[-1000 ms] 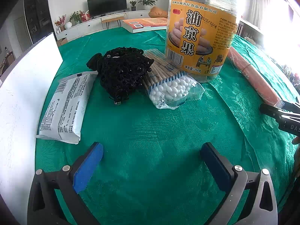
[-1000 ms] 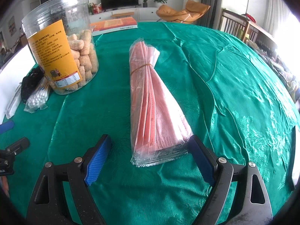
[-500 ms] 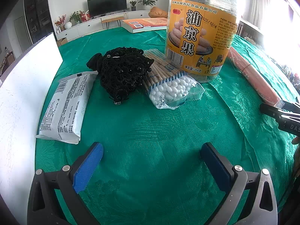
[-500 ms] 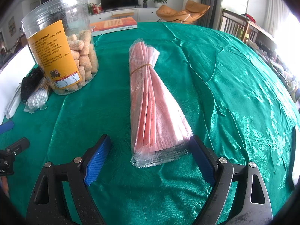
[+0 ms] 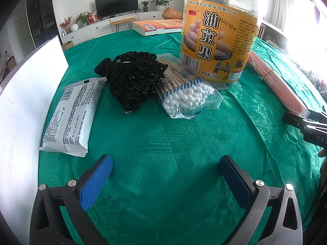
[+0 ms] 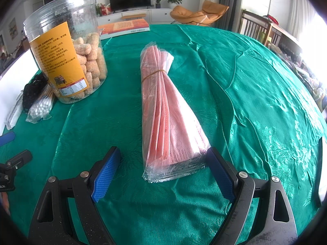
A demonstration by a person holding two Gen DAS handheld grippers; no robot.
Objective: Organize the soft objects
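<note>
Jaws on both the left gripper (image 5: 165,178) and right gripper (image 6: 163,171) stand released, holding nothing. We find the pink bagged bundle (image 6: 163,112) flat on the tabletop (image 6: 245,102), its near end between the right jaws. We judge the grasp pending: advance, then clamp.

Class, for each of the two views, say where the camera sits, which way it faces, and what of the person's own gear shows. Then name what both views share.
Left wrist view: sits on the left tool, faces across the green tablecloth toward the black lace item, cotton swabs and white packet; its open blue pads show.
Right wrist view: sits on the right tool, faces the pink bundle; open pads show.
Shared: snack jar, pink bundle, swabs.
</note>
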